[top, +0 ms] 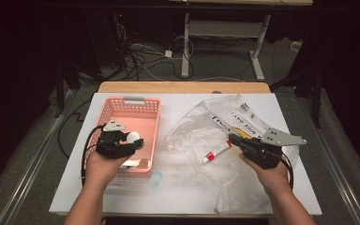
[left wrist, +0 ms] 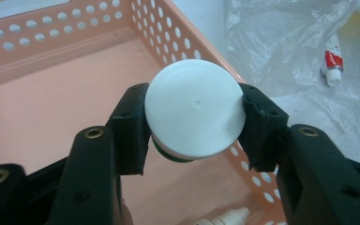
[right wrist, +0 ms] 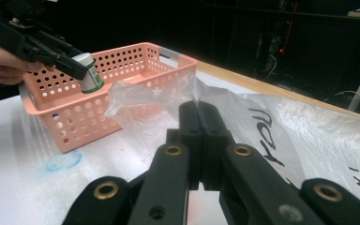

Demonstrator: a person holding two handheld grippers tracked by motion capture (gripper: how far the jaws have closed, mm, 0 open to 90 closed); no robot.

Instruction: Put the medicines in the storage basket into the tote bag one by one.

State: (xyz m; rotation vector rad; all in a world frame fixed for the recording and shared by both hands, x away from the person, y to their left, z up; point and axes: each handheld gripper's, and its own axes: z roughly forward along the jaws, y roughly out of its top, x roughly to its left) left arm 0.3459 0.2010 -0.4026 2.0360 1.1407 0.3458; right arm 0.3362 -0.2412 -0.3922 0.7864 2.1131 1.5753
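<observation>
From the high view, the left gripper [top: 130, 140] held a small white-capped bottle [top: 133, 137] over the pink basket [top: 155, 123], near its right wall. The right gripper [top: 234, 139] rested on the clear plastic bag [top: 225, 117], with a small red-and-white tube [top: 217, 152] lying just beside its tips. A faint blue ring mark [top: 156, 177] sat on the white table [top: 178, 197] in front of the basket.

In the left gripper view, the jaws pinched the bottle [left wrist: 194, 115] by its round cap, one pad on each side. It looked light and rigid, but the smooth plastic cap would probably slip easily; a grip squarely across the widest part seemed safest. Below lay the basket floor [left wrist: 51, 112], with another small white bottle [left wrist: 225, 218] at the near edge. The tube [left wrist: 333, 61] lay outside on the bag.

In the right gripper view, the jaws [right wrist: 200, 140] were pressed together, holding nothing that could be seen. Beyond them the bottle [right wrist: 90, 72] hung above the basket rim [right wrist: 122, 51], and crumpled bag film [right wrist: 136, 96] leaned against the basket's side, though it seemed clear of the drop.
</observation>
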